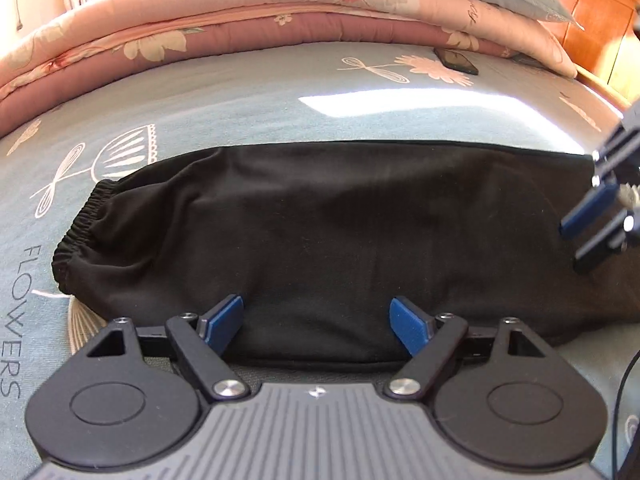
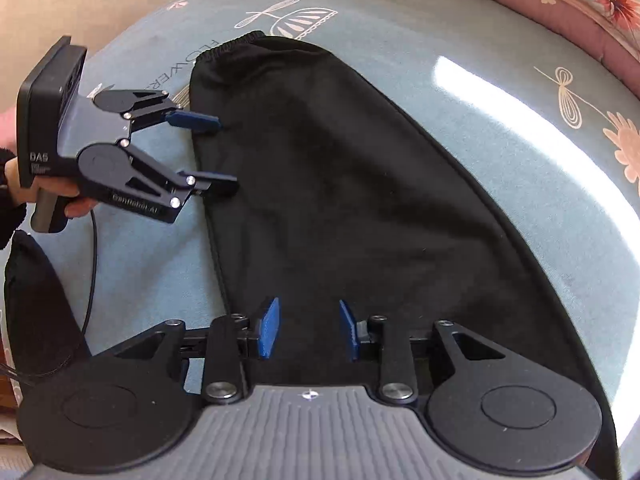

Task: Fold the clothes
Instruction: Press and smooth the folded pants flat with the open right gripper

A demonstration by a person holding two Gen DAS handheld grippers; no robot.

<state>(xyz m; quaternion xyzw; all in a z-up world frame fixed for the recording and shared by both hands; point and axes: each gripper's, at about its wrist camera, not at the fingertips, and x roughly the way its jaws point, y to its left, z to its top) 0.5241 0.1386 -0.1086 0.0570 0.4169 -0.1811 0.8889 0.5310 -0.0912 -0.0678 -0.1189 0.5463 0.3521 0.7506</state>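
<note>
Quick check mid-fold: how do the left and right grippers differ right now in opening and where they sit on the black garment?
The left gripper is opened wider than the right gripper, whose blue pads stand closer together. The left gripper sits at the long near edge of the black garment, toward the elastic cuff; the right gripper sits at the opposite end, away from the cuff. Both are open, hold nothing, and point over the fabric.

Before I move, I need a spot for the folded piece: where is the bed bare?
Free: sheet between the black pants and stacked quilts, and left of the elastic cuff. Crowded: phone by the quilts; both grippers at the pants' near edge.
</note>
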